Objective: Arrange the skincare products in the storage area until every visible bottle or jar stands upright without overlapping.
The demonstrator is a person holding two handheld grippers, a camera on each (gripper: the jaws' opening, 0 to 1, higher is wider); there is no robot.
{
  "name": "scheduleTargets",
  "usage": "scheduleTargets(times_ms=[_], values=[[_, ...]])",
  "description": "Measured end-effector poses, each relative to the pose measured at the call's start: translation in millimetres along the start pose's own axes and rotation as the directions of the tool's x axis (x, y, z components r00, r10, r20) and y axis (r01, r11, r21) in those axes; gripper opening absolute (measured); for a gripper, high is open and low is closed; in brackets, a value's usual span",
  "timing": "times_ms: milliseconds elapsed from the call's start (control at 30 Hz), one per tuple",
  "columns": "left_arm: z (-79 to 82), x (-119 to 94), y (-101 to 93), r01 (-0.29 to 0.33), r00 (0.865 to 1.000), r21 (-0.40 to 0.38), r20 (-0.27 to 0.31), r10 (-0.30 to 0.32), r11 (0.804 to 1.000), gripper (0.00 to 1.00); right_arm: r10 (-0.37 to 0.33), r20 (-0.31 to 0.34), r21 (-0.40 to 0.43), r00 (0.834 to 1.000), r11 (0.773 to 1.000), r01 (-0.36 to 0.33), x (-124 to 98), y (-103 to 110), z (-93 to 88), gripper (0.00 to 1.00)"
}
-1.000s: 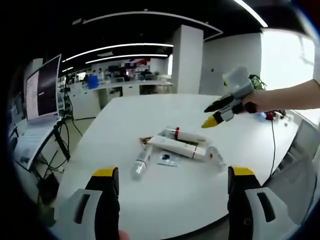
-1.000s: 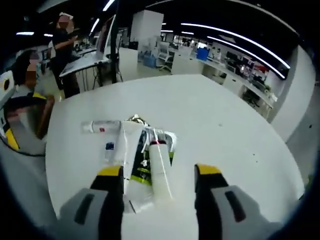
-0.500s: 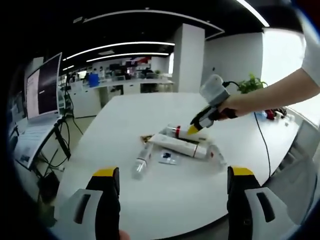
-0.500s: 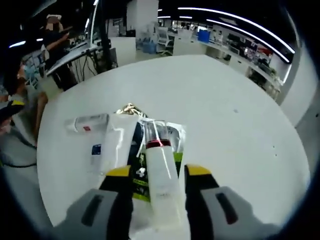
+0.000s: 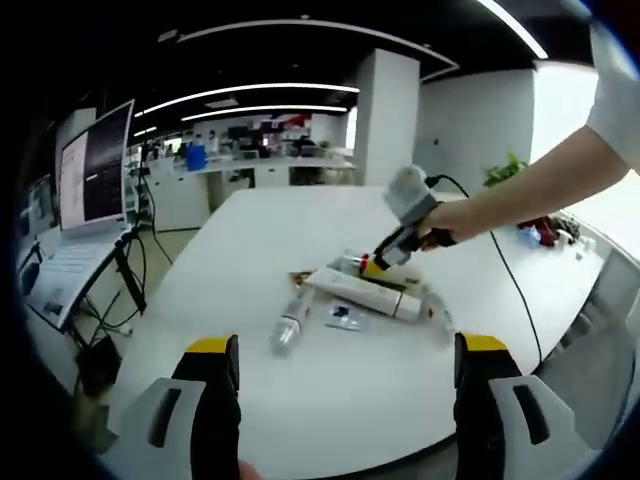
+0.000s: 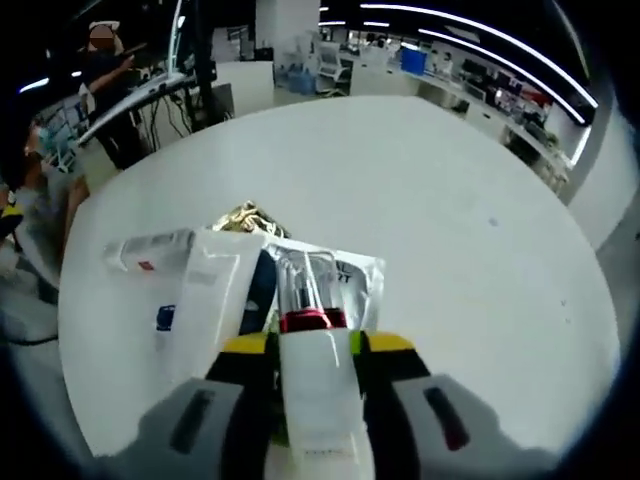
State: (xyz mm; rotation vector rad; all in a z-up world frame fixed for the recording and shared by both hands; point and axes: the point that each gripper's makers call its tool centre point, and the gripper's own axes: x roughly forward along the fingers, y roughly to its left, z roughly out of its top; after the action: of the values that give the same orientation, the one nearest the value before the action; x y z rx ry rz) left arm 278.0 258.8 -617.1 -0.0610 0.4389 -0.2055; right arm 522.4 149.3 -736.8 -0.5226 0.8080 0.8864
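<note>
White table (image 5: 330,400), round-edged, carries the pile of skincare products near its middle, all lying flat and overlapping. The right gripper (image 6: 315,348) has its yellow-tipped jaws drawn in against both sides of a white tube with a red band (image 6: 312,370), which lies along the jaws on top of a clear plastic pouch (image 6: 345,275). To do this step well, I would keep the squeeze firm but gentle, lift the tube free of the pouch, then turn it upright onto bare table beside the pile. In the left gripper view the right gripper (image 5: 385,258) reaches down at a slant, the forearm stretched from the right edge. The left gripper (image 5: 345,350) hovers near the table's near edge, jaws wide apart, holding nothing.
</note>
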Motion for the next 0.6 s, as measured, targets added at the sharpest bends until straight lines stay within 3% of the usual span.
scheduleTargets(times_ms=[67,133,333,600], values=[[0.0,0,1.1,-0.005,1.0,-0.003,0.001,0.005,1.0,0.86,-0.011,-0.03,-0.005,0.999,1.0,0.011,4,-1,-6.0,0.33],[0.0,0,1.6,-0.007,1.0,-0.004,0.001,0.007,1.0,0.86,-0.013,-0.014,0.026,1.0,1.0,0.014,3,-2,-2.4,0.32],[-0.8,0,1.2,-0.009,1.0,0.005,-0.005,0.009,1.0,0.86,-0.04,0.002,-0.059,0.999,0.997,0.04,-2,-2,-2.3,0.3],[-0.4,0,0.5,-0.006,1.0,0.007,-0.001,0.006,1.0,0.85,-0.085,0.051,-0.005,0.995,0.996,0.085,-26,-15,-9.5,0.29]])
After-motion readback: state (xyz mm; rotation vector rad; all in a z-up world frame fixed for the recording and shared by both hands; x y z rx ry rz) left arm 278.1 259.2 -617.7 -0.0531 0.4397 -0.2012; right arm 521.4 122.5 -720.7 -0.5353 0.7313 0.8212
